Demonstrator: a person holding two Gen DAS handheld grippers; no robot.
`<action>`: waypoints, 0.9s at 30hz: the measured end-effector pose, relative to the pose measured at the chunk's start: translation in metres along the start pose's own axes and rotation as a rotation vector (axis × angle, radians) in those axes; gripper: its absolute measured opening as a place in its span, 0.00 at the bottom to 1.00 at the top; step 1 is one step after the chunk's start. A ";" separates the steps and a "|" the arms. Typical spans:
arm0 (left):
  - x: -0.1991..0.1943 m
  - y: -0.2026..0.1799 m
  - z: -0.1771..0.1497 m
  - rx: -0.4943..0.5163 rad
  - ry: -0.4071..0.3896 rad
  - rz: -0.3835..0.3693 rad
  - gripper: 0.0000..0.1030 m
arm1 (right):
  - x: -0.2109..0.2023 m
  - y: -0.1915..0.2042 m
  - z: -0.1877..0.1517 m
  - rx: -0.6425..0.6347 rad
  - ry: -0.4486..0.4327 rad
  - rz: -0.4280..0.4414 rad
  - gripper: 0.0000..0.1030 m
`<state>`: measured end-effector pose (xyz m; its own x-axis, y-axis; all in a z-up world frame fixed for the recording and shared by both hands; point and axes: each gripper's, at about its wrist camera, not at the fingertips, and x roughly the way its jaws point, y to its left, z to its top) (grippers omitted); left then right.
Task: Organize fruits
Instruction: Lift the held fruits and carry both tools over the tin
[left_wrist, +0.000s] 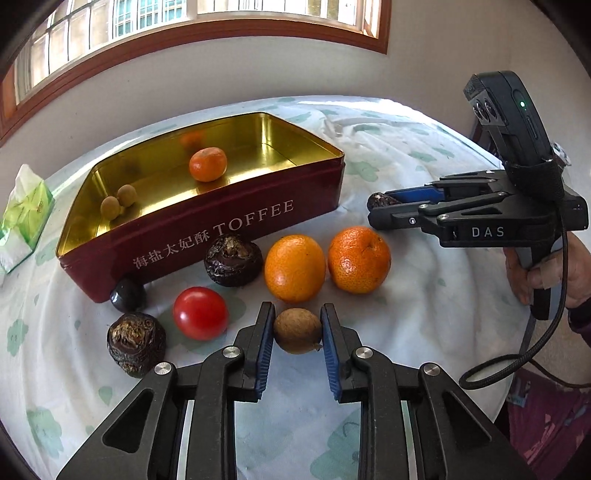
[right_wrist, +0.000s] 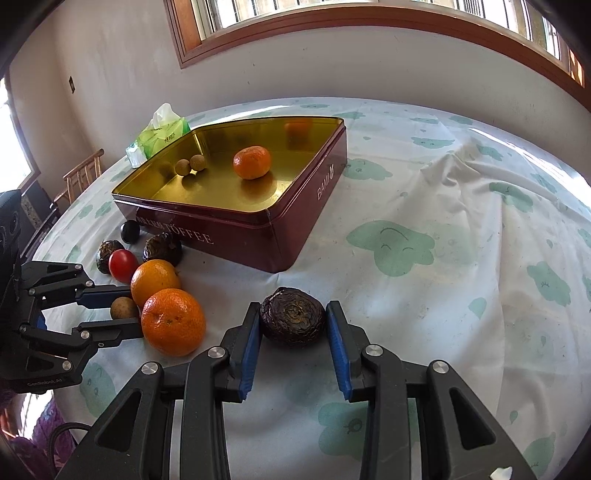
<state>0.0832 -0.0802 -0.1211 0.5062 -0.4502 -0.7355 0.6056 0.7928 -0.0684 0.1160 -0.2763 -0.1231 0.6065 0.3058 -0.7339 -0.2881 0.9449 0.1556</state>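
At the lower centre of the left wrist view, a small brown longan (left_wrist: 297, 331) is clamped between the blue pads of the left gripper (left_wrist: 297, 332). In the right wrist view, a dark wrinkled fruit (right_wrist: 292, 316) is pinched by the right gripper (right_wrist: 293, 325) at centre. The red toffee tin (left_wrist: 236, 229), upper left, is seen holding a mandarin (left_wrist: 208, 164).

home | cloth-covered table (right_wrist: 443, 206) | wood-framed window (right_wrist: 332, 33) | tissue pack (right_wrist: 159, 136) | wooden chair (right_wrist: 83, 173)
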 end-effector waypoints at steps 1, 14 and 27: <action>-0.003 0.001 -0.003 -0.033 -0.013 0.016 0.25 | 0.000 0.000 0.000 -0.002 0.000 -0.003 0.32; -0.059 0.000 -0.013 -0.225 -0.133 0.104 0.25 | 0.001 0.006 -0.001 -0.027 0.004 -0.039 0.31; -0.084 0.010 0.000 -0.235 -0.176 0.219 0.25 | 0.003 0.014 -0.002 -0.066 0.004 -0.095 0.31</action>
<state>0.0463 -0.0348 -0.0597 0.7186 -0.3071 -0.6239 0.3239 0.9417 -0.0904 0.1120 -0.2625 -0.1242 0.6305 0.2147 -0.7459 -0.2776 0.9598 0.0416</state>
